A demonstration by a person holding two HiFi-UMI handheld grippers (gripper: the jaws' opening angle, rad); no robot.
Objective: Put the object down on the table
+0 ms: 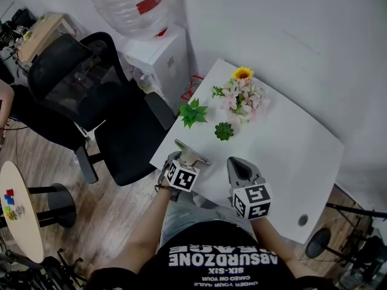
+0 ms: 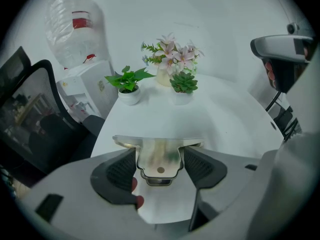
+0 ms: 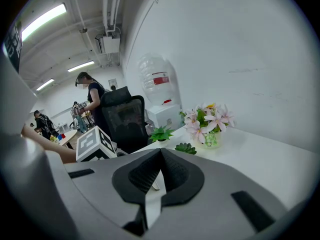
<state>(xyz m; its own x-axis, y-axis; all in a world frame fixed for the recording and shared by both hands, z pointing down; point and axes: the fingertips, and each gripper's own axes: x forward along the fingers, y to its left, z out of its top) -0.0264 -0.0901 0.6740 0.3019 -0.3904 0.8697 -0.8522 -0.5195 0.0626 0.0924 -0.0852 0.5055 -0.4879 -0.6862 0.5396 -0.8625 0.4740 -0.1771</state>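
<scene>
Head view: both forearms are reaching forward, the left gripper [image 1: 184, 162] holding a metal bracket [image 1: 193, 154] over the white table's [image 1: 290, 156] near edge. Left gripper view: its jaws are clamping the bracket (shiny, upright). Right gripper view: the right gripper [image 3: 161, 159] is pressing shut, empty, facing flowers [image 3: 207, 121] and a chair [image 3: 127, 119].

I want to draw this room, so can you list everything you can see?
Table: one, white, middle of the head view.
Metal piece: one, silver, held over the table's edge.
Leafy plant: one, green, white pot, on the table.
Succulent: one, green, beside the leafy plant.
Flowers: one bunch, pink with one yellow, behind the succulent.
Office chair: one, black, left of the table.
Water dispenser: one, white, clear bottle on top.
Small round table: one, pale, far left.
Other people: at least two, dark tops, far back.
Left gripper: one, grey, shut on the metal piece.
Right gripper: one, grey, jaws together, empty.
</scene>
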